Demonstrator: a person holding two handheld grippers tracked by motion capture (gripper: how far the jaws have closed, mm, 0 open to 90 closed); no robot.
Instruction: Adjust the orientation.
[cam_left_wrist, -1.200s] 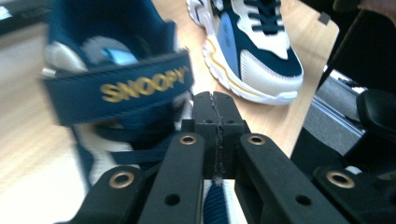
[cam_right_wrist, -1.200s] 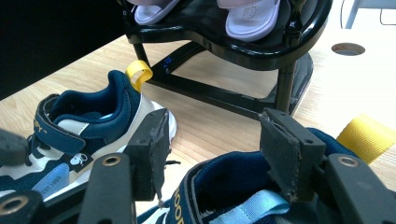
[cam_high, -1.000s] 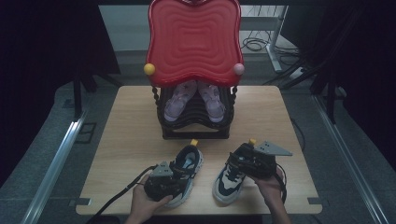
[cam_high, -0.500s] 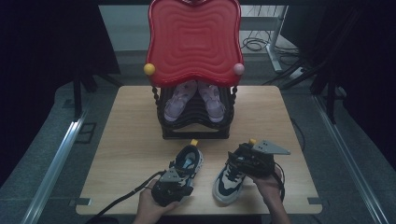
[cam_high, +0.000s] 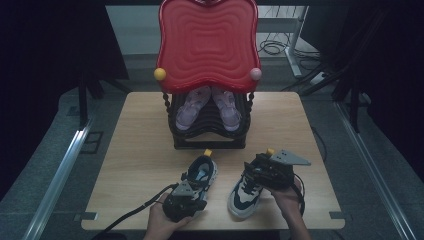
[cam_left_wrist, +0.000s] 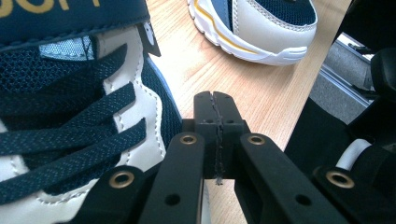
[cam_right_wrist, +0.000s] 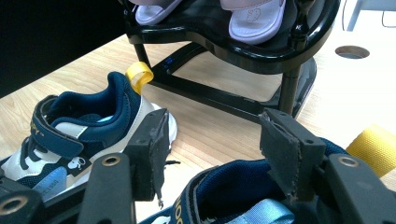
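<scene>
Wood table (cam_high: 140, 150), high view: red rack (cam_high: 207, 45), right tool (cam_right_wrist: 212, 144) view: lilac sandals (cam_right_wrist: 254, 16)

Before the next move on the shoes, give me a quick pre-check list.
1. Left gripper ready to grasp: not ok, jaws shut with nothing between them, beside the left sneaker.
2. Right gripper open: ok, jaws apart above the right sneaker's collar.
3. Right gripper touching that sneaker: cannot tell.
4. Both sneakers upright on the table: ok.
5. Shoe rack upper shelf free: not ok, a pair of pink sandals sits there.
6. Lower shelf free: cannot tell.
</scene>
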